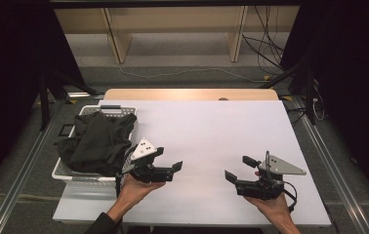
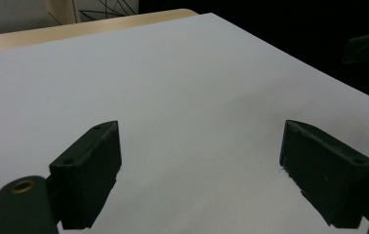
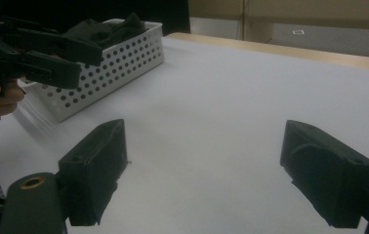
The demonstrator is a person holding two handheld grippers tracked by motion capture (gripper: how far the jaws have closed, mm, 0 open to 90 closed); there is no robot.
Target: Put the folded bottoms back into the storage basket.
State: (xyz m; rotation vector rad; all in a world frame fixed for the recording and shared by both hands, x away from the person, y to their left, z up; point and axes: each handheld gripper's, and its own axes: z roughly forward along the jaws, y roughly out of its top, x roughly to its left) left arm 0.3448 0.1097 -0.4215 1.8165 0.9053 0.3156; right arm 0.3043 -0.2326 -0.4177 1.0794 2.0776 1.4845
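Both the left gripper and the right gripper are wide apart and hold nothing, above the table near its front edge; a basket of dark clothes sits at the left edge.

Black cloth, crumpled in a loose heap, filling a white perforated basket at the left edge of the white table, spilling a little over the rim.

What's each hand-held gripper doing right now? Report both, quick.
Left hand-held gripper: open, holding nothing, over the white table beside the basket of dark clothes.
Right hand-held gripper: open, holding nothing.
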